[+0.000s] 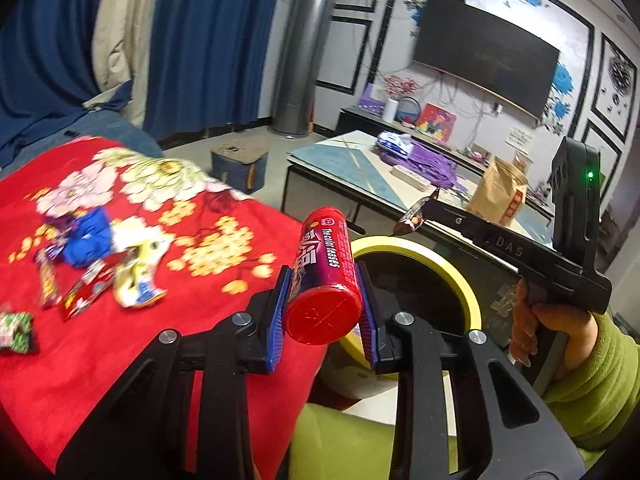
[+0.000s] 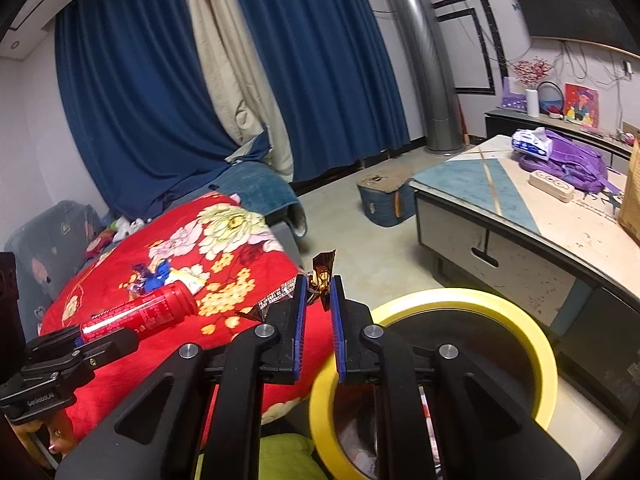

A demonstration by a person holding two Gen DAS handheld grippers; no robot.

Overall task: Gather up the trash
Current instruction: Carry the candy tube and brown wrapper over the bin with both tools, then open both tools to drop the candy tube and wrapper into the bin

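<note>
My left gripper [image 1: 323, 274] is shut on a red candy tube [image 1: 325, 280], held over the edge of the red floral blanket [image 1: 120, 360] beside a yellow-rimmed trash bin [image 1: 464, 280]. My right gripper [image 2: 319, 285] is shut on a shiny brown-gold candy wrapper [image 2: 322, 271], just left of the bin's rim [image 2: 532, 332]. In the left wrist view the right gripper [image 1: 426, 209] hangs above the bin with the wrapper [image 1: 412, 221] at its tip. In the right wrist view the tube [image 2: 140, 316] shows at lower left. Several loose wrappers [image 1: 92, 276] lie on the blanket.
A low coffee table [image 2: 500, 200] stands behind the bin with a purple backpack [image 2: 568, 162], a tissue pack and a brown paper bag [image 1: 498, 194] on it. A blue stool [image 2: 384, 200] sits on the floor. A green sleeve [image 1: 592, 380] is at the right.
</note>
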